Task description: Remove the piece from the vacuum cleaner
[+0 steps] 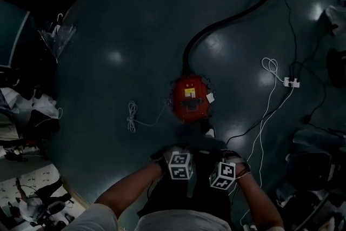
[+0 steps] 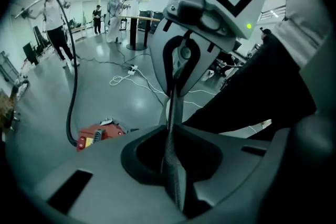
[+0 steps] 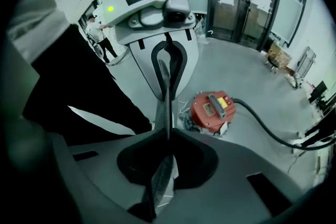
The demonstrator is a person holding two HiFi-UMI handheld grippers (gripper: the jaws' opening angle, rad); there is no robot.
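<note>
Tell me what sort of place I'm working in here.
Probably a large open indoor hall, lab or office floor: a smooth, shiny grey floor, tall glass doors, and loose cables with a power strip lying near the red vacuum cleaner. Other people stand farther off.

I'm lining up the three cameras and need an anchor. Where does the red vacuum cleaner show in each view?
Head view: the red vacuum cleaner sits on the floor just right of centre, ahead of the person.
Left gripper view: lower left, small, on the floor.
Right gripper view: right of centre, on the floor.
Shared landmark: the black hose running from it, seen in all three.
</note>
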